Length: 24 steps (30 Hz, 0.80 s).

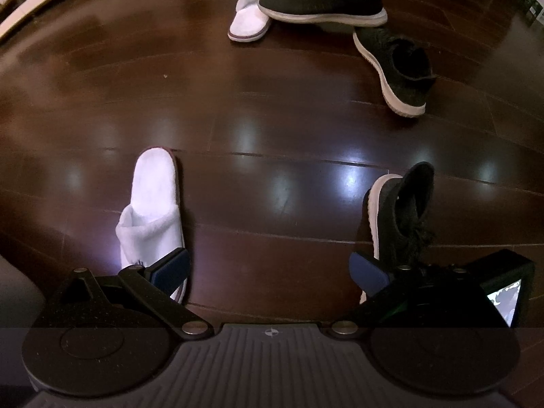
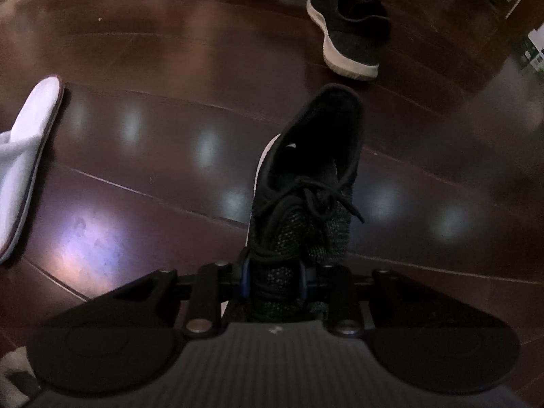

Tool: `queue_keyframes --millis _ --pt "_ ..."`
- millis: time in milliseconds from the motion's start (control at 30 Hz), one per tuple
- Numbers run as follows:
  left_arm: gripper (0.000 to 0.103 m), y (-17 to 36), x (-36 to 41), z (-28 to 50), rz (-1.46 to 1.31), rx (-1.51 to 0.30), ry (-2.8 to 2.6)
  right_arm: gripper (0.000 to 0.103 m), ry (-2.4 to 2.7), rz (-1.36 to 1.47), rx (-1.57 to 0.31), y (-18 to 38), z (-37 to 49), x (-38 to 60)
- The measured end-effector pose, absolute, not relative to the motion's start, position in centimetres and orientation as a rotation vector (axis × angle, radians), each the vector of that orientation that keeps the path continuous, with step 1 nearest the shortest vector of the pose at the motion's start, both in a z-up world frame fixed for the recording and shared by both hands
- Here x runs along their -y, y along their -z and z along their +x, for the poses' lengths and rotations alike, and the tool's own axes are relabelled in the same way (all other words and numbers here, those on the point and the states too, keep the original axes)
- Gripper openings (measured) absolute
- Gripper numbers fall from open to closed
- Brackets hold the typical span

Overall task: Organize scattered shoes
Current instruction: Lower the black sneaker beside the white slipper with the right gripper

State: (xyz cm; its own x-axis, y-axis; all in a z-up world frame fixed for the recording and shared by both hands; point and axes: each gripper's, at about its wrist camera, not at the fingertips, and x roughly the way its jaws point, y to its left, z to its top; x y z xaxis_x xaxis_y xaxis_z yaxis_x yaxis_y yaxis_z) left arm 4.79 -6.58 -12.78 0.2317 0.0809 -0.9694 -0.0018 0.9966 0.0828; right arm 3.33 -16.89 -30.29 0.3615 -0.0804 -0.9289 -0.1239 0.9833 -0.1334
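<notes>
Shoes lie scattered over the dark wood floor [image 1: 272,176]. The right gripper [image 2: 276,280] is clamped on the toe of a black knit sneaker [image 2: 306,183], heel tilted up and away. The left gripper [image 1: 268,272] hangs wide apart and empty, just beside a white slipper [image 1: 153,210]. Held only by soft knit at the toe, the sneaker could sag, twist or slip free. Its loose laces [image 2: 326,197] might snag. Farther off, another sneaker [image 1: 323,3] rests on a second slipper [image 1: 251,17] and could topple if nudged.
</notes>
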Motion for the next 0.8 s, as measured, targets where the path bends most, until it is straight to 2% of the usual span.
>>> queue_keyframes --millis 800 --pt "0.101 12.2 6.8 4.4 -0.002 -1.338 -0.006 0.035 -0.016 -0.014 -1.231 29.5 3.3 18.3"
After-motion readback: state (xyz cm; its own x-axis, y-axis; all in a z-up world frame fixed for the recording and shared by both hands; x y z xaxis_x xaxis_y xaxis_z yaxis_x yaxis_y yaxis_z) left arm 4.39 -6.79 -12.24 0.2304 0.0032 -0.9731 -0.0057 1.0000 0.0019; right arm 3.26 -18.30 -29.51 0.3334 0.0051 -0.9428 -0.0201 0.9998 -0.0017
